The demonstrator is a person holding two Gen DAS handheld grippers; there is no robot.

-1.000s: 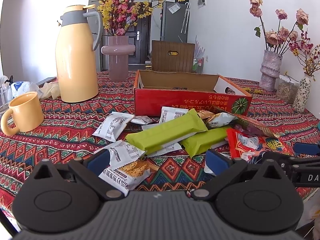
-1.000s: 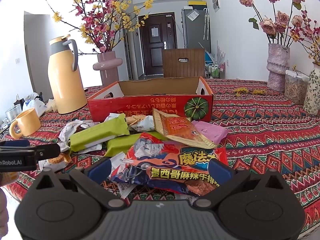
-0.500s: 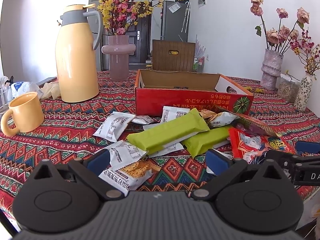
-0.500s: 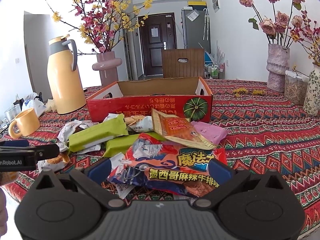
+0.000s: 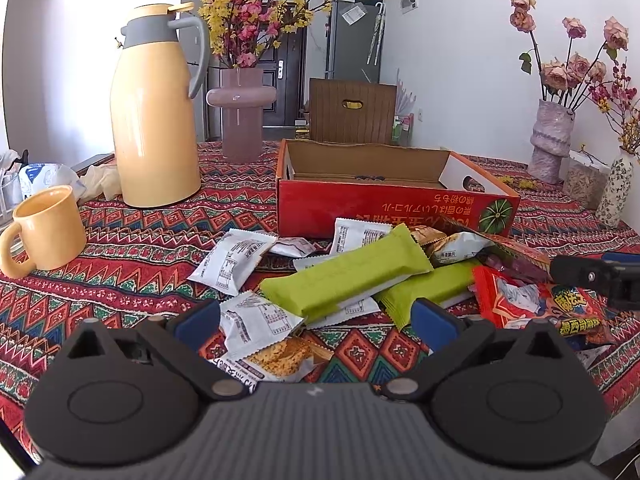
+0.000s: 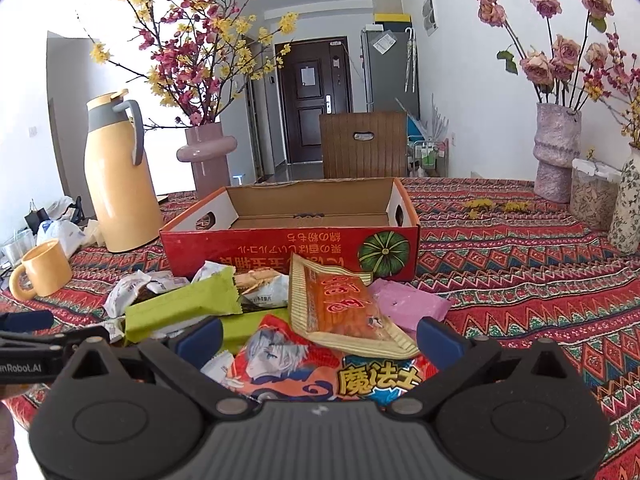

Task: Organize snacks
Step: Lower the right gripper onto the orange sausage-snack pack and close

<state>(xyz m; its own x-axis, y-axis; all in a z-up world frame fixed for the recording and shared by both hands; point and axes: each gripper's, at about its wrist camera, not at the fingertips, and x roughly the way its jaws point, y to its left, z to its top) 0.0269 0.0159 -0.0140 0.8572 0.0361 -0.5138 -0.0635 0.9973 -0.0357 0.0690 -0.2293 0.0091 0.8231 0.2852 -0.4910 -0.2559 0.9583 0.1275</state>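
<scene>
Right tongs spread above red snack bag.

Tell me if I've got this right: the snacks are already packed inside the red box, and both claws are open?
Not quite. The snacks lie piled on the tablecloth in front of the red box, which the right wrist view shows holding none. The left claw and right claw are indeed open.

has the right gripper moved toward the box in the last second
Yes, slightly. In the right wrist view the red box now sits a little lower and closer, and the red snack bag lies deeper between the open right gripper fingers.
</scene>
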